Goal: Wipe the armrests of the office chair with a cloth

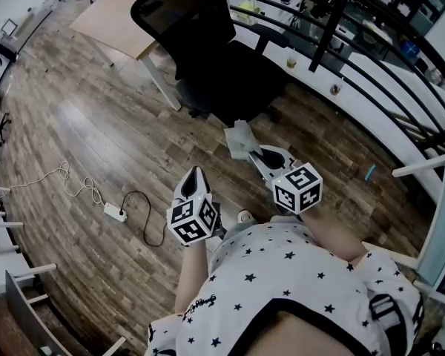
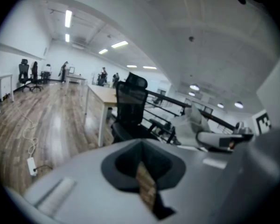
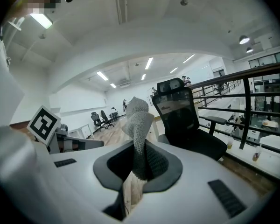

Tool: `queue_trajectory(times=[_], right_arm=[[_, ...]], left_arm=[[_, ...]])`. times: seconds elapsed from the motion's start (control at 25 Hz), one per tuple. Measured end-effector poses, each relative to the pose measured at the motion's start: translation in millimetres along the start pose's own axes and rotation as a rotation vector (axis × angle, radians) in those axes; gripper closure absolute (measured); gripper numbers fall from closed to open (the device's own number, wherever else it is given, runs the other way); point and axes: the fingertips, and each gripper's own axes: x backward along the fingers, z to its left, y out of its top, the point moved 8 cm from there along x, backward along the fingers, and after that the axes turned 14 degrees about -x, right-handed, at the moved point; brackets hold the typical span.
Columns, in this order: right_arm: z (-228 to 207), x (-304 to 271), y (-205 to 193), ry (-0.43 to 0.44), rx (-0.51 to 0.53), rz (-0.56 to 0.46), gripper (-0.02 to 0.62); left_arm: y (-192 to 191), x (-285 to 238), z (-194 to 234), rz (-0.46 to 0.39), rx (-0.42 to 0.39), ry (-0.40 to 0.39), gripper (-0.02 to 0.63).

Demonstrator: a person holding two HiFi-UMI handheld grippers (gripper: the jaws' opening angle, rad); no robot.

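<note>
A black office chair (image 1: 208, 50) stands on the wood floor ahead of me, its mesh back toward the desk. In the right gripper view the chair (image 3: 189, 120) is at the right, with one armrest (image 3: 218, 119) showing by the railing. My right gripper (image 1: 251, 153) is shut on a grey knitted cloth (image 1: 241, 139) that sticks up from the jaws (image 3: 139, 125), a short way from the chair seat. My left gripper (image 1: 195, 175) hovers lower left of it, jaws together with nothing in them. The left gripper view shows the chair (image 2: 130, 108) and the cloth (image 2: 196, 118).
A wooden desk (image 1: 115, 13) stands behind the chair. A black railing (image 1: 341, 58) curves along the right, with cups (image 1: 291, 61) on the ledge below it. A power strip (image 1: 115, 212) with cables lies on the floor at the left. White frames stand at the right edge (image 1: 423, 169).
</note>
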Motion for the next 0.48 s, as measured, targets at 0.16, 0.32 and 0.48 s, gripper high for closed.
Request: queue_trajectory(times=[0.16,0.32,0.48], right_arm=[[3.7,-7.6,-1.4,-0.028,0.004,-0.01,0.558],[5.8,-14.9,-3.7,-0.044,-0.005,-0.002,0.558],[4.1,-21.5,-3.7,-0.054,-0.021,0.008,0.558]], left_arm=[[0.8,-2.8,8.6,0.007,-0.021,-0.027,0.604],[1.2,-4.7,17.9,0.013,-0.021,-0.032,0.604],[2.4,-10.3,25.3,0.024,-0.012,-0.031,0.604]])
